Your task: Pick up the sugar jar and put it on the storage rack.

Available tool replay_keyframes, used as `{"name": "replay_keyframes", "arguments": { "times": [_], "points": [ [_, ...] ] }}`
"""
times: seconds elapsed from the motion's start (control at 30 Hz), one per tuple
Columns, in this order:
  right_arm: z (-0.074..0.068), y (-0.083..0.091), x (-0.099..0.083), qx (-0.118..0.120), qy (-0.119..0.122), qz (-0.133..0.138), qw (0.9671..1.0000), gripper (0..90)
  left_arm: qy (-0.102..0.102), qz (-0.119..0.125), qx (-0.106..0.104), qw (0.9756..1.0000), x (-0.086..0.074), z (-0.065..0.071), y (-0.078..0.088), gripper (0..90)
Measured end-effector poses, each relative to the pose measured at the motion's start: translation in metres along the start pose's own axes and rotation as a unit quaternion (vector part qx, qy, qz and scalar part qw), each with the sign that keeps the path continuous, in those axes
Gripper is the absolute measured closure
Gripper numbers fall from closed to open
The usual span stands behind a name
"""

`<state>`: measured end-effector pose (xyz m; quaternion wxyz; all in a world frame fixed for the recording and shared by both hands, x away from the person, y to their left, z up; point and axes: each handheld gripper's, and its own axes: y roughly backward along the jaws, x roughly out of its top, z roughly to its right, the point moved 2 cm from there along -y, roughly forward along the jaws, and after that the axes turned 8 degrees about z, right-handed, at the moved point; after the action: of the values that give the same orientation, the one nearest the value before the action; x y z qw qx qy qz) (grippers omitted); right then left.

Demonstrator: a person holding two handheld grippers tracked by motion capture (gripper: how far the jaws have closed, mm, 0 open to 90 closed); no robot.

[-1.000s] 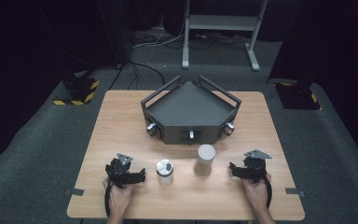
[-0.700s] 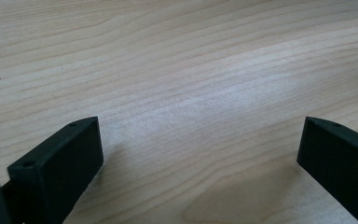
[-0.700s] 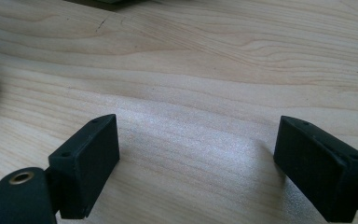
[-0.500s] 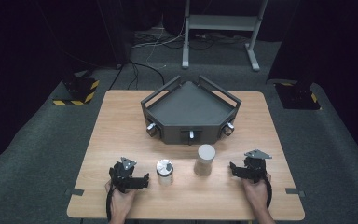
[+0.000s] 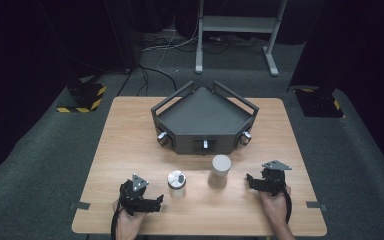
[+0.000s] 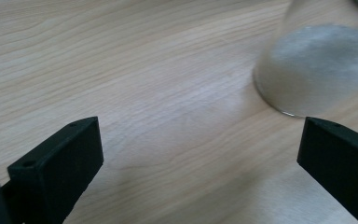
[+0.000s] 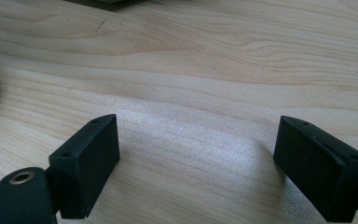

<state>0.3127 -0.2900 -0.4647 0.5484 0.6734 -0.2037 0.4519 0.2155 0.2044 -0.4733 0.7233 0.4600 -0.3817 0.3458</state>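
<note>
From above, the left gripper (image 5: 152, 201) sits near the counter's (image 5: 130, 140) near edge, just left of the short jar (image 5: 177, 184); the right gripper (image 5: 251, 180) rests right of the taller can (image 5: 220, 171), bare wood between them. A dark tray (image 5: 205, 117) stands farther back.

The left gripper view shows released fingers (image 6: 58, 172) over bare wood, the jar (image 6: 317, 70) far right.

The right gripper view shows spread fingers (image 7: 86, 163) grasping nothing.

The desk (image 5: 130, 130) is seen to be pale wood with a smooth, faintly sheened grain. A brushed, matt metal look is shown by the short cylinder (image 5: 177, 184) and the taller cylinder (image 5: 219, 171). The tray (image 5: 205, 112) at 12 o'clock appears matt dark grey. Matt black plastic is suggested by both grippers' jaws.
</note>
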Motion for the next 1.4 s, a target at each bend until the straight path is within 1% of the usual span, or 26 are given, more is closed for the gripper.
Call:
{"name": "replay_keyframes", "arguments": {
  "times": [0.03,0.1,0.13,0.2,0.4,0.43,0.47,0.57,0.63,0.67,0.7,0.83,0.9,1.03,1.13,1.27,1.37,1.4],
  "points": [
    [0.000,0.000,0.000,0.000,0.000,0.000,1.0000,13.7,0.003,0.002,-0.004,1.0000,-0.001,0.002,0.000,0.2],
    [0.000,0.000,0.000,0.000,0.001,0.000,1.0000,13.7,0.000,-0.002,-0.008,1.0000,-0.001,0.003,0.000,0.2],
    [0.000,0.000,0.000,-0.001,0.001,0.000,1.0000,13.7,-0.005,-0.004,-0.016,0.9999,-0.002,0.005,0.000,0.2],
    [0.000,0.000,0.000,-0.001,0.001,0.000,1.0000,13.7,-0.009,-0.005,-0.024,0.9997,-0.002,0.008,-0.001,0.2],
    [-0.001,0.000,0.000,-0.001,0.001,0.000,1.0000,13.7,-0.015,-0.005,-0.045,0.9989,-0.003,0.017,-0.006,0.3],
    [-0.001,0.000,0.000,-0.001,0.001,0.000,1.0000,13.7,-0.015,-0.005,-0.045,0.9989,-0.003,0.017,-0.006,0.3],
    [-0.001,0.000,0.000,-0.001,0.001,0.000,1.0000,13.7,-0.015,-0.005,-0.050,0.9986,-0.003,0.019,-0.008,0.4],
    [-0.001,0.000,0.000,-0.001,0.001,0.000,1.0000,13.7,-0.014,-0.007,-0.056,0.9983,-0.004,0.022,-0.012,0.5],
    [-0.001,0.000,0.000,-0.002,0.001,0.000,1.0000,13.8,-0.017,-0.009,-0.061,0.9980,-0.003,0.025,-0.013,0.6],
    [-0.001,0.000,0.000,-0.002,0.001,0.000,1.0000,13.8,-0.015,-0.007,-0.061,0.9980,-0.004,0.027,-0.015,0.7],
    [-0.001,0.000,0.000,-0.002,0.001,0.000,1.0000,13.8,-0.018,-0.008,-0.063,0.9978,-0.004,0.027,-0.016,0.9],
    [-0.001,0.000,0.000,-0.002,0.002,0.000,1.0000,13.8,-0.021,-0.008,-0.062,0.9978,-0.005,0.034,-0.021,1.9],
    [-0.001,0.000,0.000,-0.002,0.001,0.000,1.0000,13.8,-0.027,-0.007,-0.061,0.9978,-0.006,0.036,-0.023,2.9],
    [-0.001,0.000,0.000,-0.002,0.001,0.000,1.0000,13.8,-0.023,-0.002,-0.058,0.9980,-0.010,0.040,-0.026,4.4],
    [-0.001,0.000,0.000,-0.002,0.001,0.000,1.0000,13.8,-0.024,-0.002,-0.056,0.9981,-0.010,0.041,-0.028,5.1],
    [-0.001,0.000,0.000,-0.002,0.002,0.000,1.0000,13.8,-0.016,0.005,-0.053,0.9985,-0.013,0.043,-0.031,6.8],
    [-0.001,0.000,0.000,-0.002,0.002,0.000,1.0000,13.8,-0.021,0.003,-0.051,0.9985,-0.013,0.045,-0.033,7.7],
    [-0.001,0.000,0.000,-0.002,0.001,0.000,1.0000,13.8,-0.025,0.006,-0.047,0.9986,-0.014,0.047,-0.034,7.8]
  ]
}}
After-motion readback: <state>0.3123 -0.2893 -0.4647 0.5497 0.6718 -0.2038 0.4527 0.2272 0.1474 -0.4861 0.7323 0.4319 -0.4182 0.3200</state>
